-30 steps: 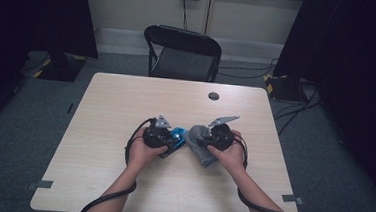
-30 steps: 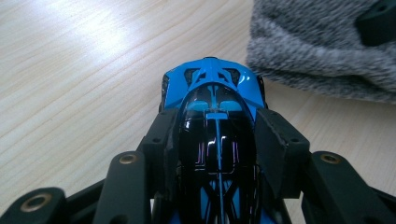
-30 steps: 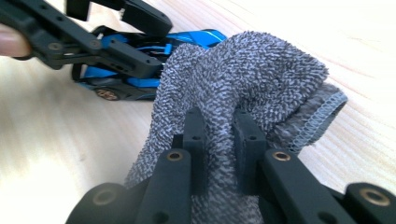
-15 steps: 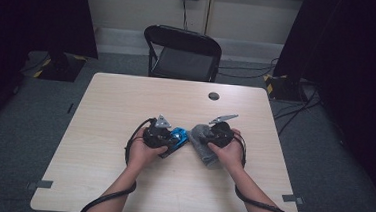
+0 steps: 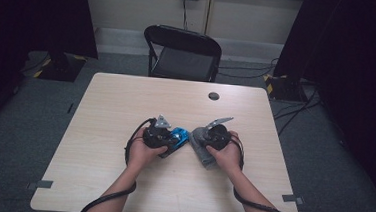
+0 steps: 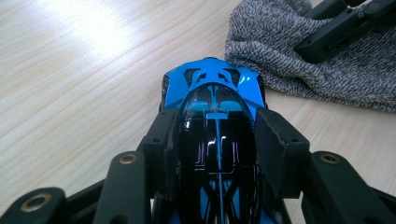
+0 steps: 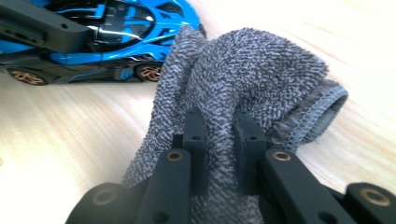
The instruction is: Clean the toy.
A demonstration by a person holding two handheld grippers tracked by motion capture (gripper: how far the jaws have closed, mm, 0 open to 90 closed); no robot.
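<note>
Nearest the person's edge of the wooden table [image 5: 95, 180], two forearms are coming in from below, each trailing a black cable. The left hand [image 5: 143, 150] is holding the left gripper [image 6: 217, 140], and its jaws are pinching a blue and black toy sports car [image 6: 215, 121] by its two sides, the pads pressing against the cabin area. In the left gripper view the car is lying lengthwise between the jaws, one blue end sticking out past the pads toward a grey cloth [image 6: 299, 51]. That end is sitting just beside the cloth's edge, touching it or nearly so; which one cannot be told.

The right hand [image 5: 227, 156] is holding the right gripper [image 7: 219, 135], whose jaws are closing on a raised fold of the grey knitted cloth [image 7: 243, 79], with the fabric bunching up between the pads and spilling out beyond them. In the right gripper view the car [image 7: 116, 32] is standing on its wheels just past the cloth, with the left gripper's black jaw lying across its roof.

In the high view the car [image 5: 178, 135] and the cloth [image 5: 200, 147] are lying side by side between the two grippers, near the middle of the table. Farther off, a small dark round grommet [image 5: 214, 96] is sitting in the tabletop near the far edge, and beyond it a black folding chair [image 5: 182, 53] is standing on the grey floor.
</note>
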